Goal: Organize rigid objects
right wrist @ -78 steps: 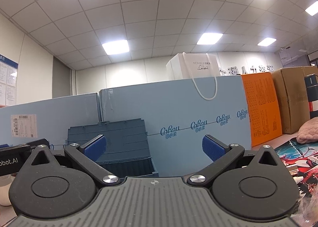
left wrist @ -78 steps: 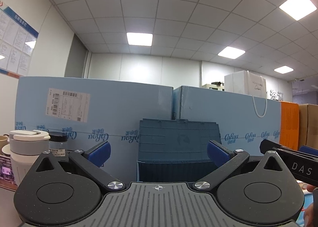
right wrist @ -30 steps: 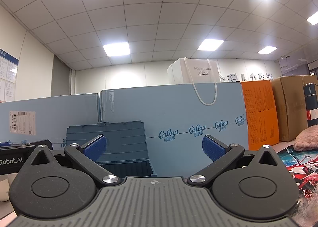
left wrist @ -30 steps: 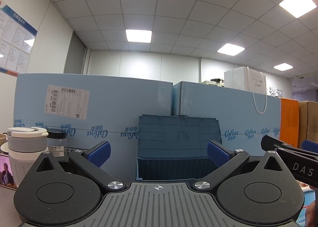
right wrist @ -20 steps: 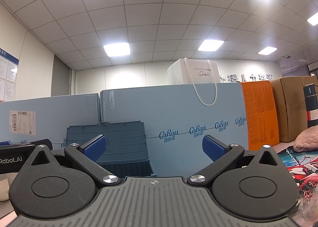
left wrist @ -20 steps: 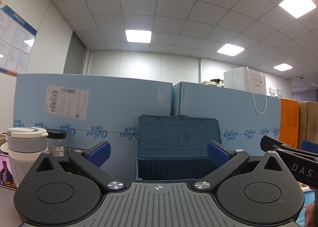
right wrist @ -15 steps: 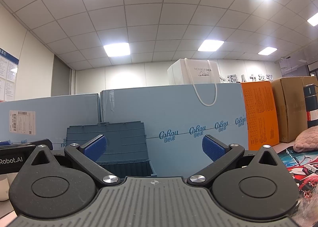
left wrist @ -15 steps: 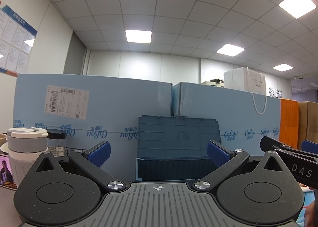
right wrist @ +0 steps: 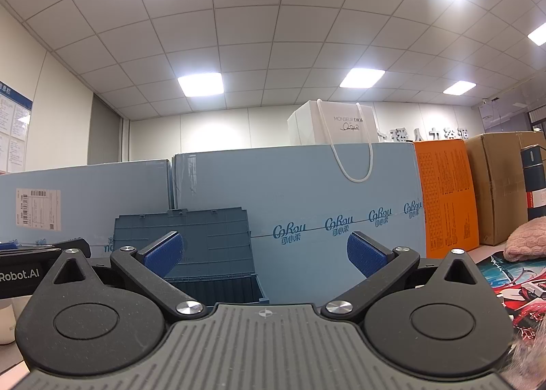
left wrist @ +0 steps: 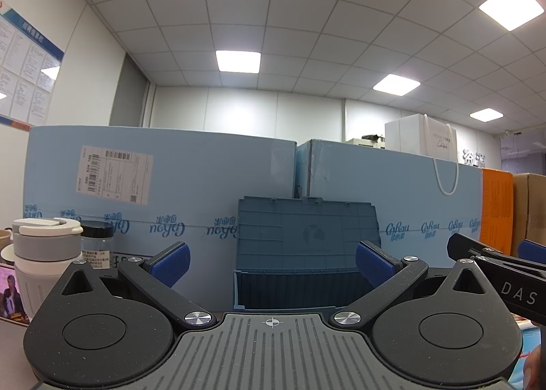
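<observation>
- The blue crate [left wrist: 307, 253]: its inside and lower front are hidden behind the left gripper's body.
- The shipping label [left wrist: 114, 175] has print too small to read.
- The dark bottle [right wrist: 532, 181] is cut by the right edge.
- The glass jar [left wrist: 96, 246] is half hidden behind the white cup [left wrist: 44, 253].

We judge this an office in use for storage. Overhead runs a suspended tile ceiling [right wrist: 239, 31] with recessed panel lights [left wrist: 238, 61]. A notice board [left wrist: 24, 65] of printed sheets hangs on the left wall. Large light-blue cartons [right wrist: 307, 192] bearing a shipping label [left wrist: 114, 175] stand stacked beside an orange box [right wrist: 443, 195] and a brown carton [right wrist: 494, 178], with a white paper shopping bag [right wrist: 327, 123] on top.
</observation>
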The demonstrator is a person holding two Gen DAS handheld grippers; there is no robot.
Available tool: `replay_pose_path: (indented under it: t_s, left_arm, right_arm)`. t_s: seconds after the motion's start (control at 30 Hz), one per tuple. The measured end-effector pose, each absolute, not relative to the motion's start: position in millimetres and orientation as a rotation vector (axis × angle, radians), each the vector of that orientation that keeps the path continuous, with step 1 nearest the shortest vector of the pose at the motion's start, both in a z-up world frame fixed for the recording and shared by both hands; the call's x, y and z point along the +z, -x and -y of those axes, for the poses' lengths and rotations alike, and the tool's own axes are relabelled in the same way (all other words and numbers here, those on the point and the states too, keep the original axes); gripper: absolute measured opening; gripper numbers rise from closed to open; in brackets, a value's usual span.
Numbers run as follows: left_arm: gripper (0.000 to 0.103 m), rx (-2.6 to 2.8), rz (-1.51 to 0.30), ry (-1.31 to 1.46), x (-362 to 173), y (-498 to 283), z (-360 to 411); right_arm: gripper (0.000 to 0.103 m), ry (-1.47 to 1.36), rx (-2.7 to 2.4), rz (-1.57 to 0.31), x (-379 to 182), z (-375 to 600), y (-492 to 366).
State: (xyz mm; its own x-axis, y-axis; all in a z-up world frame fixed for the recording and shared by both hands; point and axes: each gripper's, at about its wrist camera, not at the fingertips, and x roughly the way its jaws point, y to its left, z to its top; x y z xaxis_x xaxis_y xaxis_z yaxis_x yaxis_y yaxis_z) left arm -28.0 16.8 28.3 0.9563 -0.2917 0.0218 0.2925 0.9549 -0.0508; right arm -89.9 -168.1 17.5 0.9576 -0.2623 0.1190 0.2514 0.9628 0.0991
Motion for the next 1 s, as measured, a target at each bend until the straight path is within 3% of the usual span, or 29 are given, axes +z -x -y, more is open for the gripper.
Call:
replay_pose_path:
  t_s: [1.0]
  left_arm:
    - [0.103,-0.297,0.015,0.055,28.3,27.8,-17.1]
  right_arm:
    - [0.103,-0.075,-0.256,0.132,16.2,167.7,90.2]
